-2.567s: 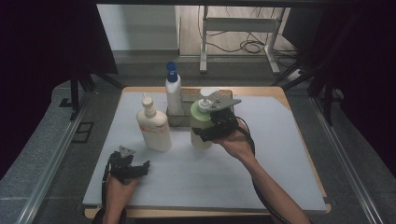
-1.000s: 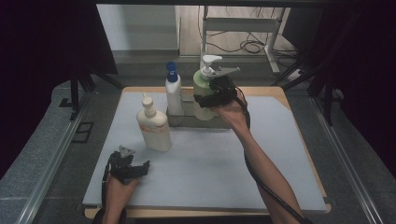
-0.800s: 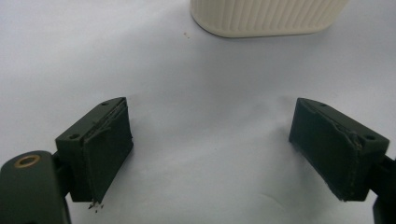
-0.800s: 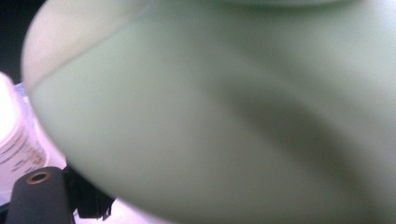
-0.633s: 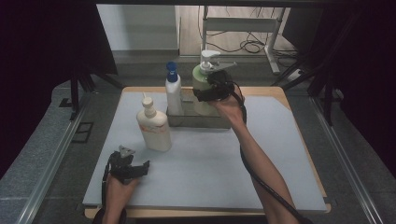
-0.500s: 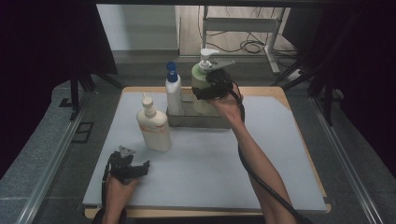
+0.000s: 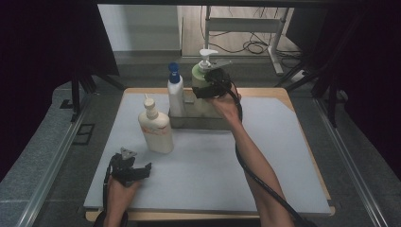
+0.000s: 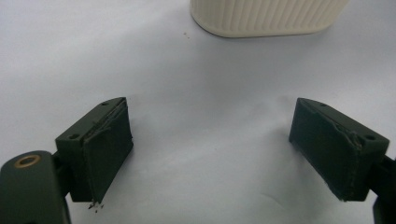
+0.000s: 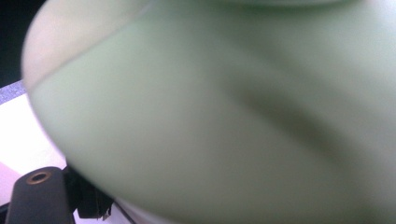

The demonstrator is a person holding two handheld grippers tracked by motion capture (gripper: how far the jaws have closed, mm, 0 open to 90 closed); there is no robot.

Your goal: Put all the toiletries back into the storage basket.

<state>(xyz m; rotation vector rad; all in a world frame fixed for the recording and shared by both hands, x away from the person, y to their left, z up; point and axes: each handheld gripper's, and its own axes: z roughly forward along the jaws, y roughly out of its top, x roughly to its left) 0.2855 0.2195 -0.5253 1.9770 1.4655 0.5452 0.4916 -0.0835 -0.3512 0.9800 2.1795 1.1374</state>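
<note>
A green pump bottle (image 7: 198, 74) with a white pump head is held upright at the back of the table, my right gripper (image 7: 208, 89) shut on its body. Its green side sits blurred right against the camera in the right gripper view (image 9: 233, 116). It is over the grey tray (image 7: 198, 123), beside a white bottle with a blue cap (image 7: 175, 94) that stands in the tray. Whether its base rests there I cannot tell. My left gripper (image 7: 142, 169) lies on the mat at the front left, open and empty (image 8: 210, 149).
A cream bottle (image 7: 155, 130) stands on the white mat (image 7: 213, 165) left of centre, just beyond the left gripper; its ribbed base (image 8: 266, 16) is ahead of the left jaws. The table's wooden edge (image 7: 283, 92) borders the mat.
The right gripper carried the green bottle from mid-table back and to the right, over the grey tray, and sank slightly. The left gripper stayed still.
</note>
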